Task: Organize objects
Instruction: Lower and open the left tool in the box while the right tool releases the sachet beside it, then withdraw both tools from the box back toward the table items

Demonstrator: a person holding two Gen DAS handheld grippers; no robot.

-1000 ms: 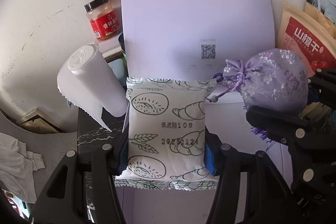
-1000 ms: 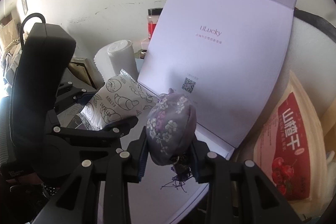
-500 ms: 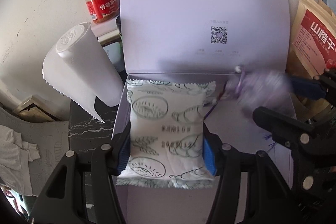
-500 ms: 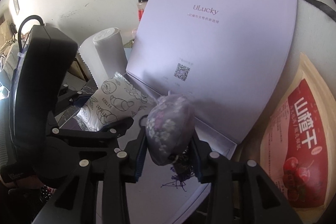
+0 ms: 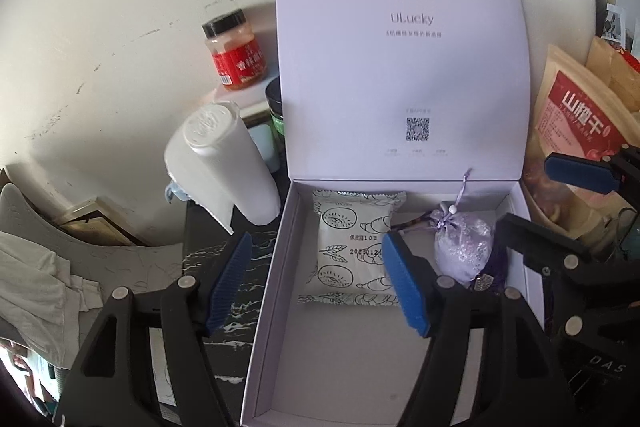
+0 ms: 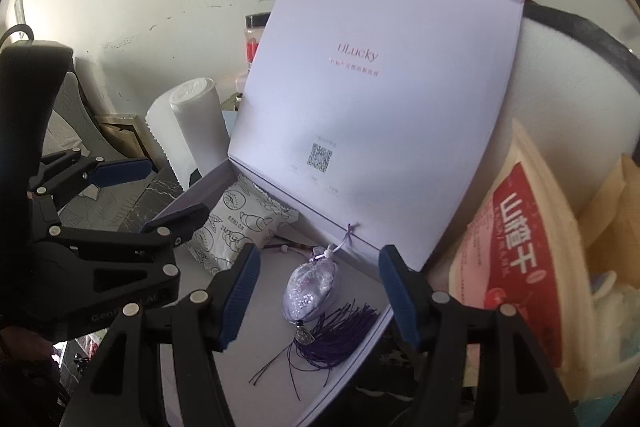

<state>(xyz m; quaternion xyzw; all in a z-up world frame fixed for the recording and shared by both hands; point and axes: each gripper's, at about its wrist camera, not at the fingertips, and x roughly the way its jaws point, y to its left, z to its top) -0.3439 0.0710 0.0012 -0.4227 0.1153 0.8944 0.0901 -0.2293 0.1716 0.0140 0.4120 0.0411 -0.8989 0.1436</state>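
A pale lilac gift box (image 5: 276, 291) (image 6: 200, 193) stands with its lid upright. Inside lie a white snack packet (image 5: 350, 247) (image 6: 236, 223) printed with pastries and a purple embroidered sachet (image 5: 464, 247) (image 6: 310, 291) with a dark tassel (image 6: 340, 339). My left gripper (image 5: 316, 283) hovers above the packet, jaws opening, pads clear of it. My right gripper (image 6: 318, 297) hangs over the sachet, jaws opening, pads apart from it. Each gripper shows at the edge of the other's view.
A white paper-towel roll (image 5: 224, 163) leans left of the box, with a red-labelled jar (image 5: 236, 55) behind it. Red-and-tan snack bags (image 5: 576, 131) (image 6: 520, 247) stand right of the box. A white cloth (image 5: 36, 291) lies at the far left.
Both grippers have let go: the packet and the sachet now lie in the box. Both grippers have lifted and drawn back, so the whole box shows.
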